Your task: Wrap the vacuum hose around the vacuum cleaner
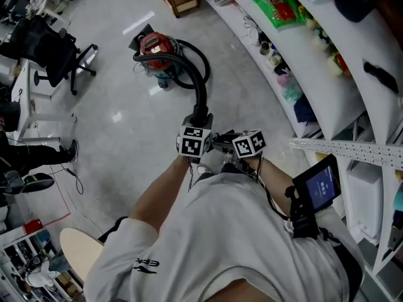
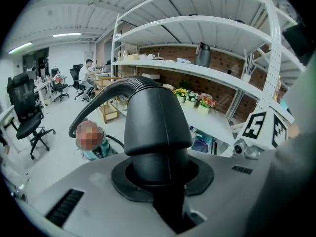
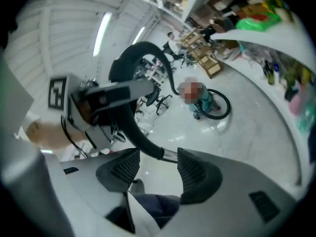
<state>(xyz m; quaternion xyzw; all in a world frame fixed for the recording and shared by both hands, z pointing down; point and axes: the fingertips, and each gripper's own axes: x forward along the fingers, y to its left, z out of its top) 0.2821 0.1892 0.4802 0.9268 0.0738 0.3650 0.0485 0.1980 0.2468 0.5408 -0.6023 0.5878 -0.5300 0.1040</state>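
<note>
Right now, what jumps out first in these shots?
The black vacuum hose arcs across the floor from the red vacuum cleaner, ahead and left of centre, up to the left claw, which is clamped on its end. The right claw sits beside it with jaws apart. Curved white shelves crowd the right side.

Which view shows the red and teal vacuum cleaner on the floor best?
The head view: the red and teal vacuum cleaner shows clearly on the floor. Both gripper views show it small and far off, partly blurred over.
</note>
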